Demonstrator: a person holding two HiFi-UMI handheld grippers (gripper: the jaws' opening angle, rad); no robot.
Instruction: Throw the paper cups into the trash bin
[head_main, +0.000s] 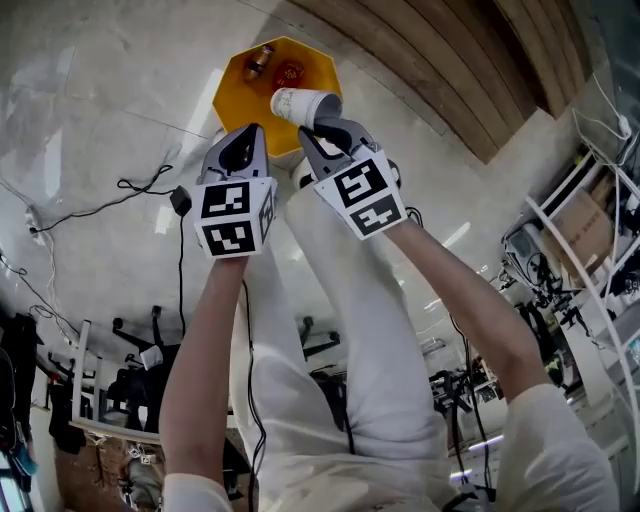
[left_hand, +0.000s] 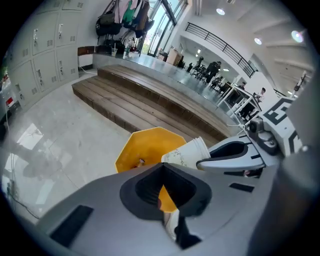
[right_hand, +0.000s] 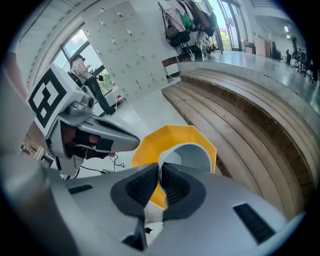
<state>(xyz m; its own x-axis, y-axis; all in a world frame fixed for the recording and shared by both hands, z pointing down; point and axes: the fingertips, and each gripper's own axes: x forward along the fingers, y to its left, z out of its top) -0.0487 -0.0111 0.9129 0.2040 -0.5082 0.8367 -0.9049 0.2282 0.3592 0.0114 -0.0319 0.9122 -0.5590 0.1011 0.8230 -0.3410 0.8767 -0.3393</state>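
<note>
Right tongs (right_hand: 159, 170) pinch white paper cup (right_hand: 192, 155) wall; left tongs (left_hand: 162, 167) closed, empty. Cup hangs over orange octagonal trash bin (head_main: 237, 98) at 3 o'clock rim: release may bounce out.

White paper cup (head_main: 303, 105) tipped sideways over the open yellow trash bin (head_main: 235, 100), which seems partly filled.

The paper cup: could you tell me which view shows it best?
The head view: the whole paper cup lies sideways, pinched at its rim by the right gripper above the yellow bin. The left gripper view shows its printed side; the right gripper view shows only its rim and inside.
</note>
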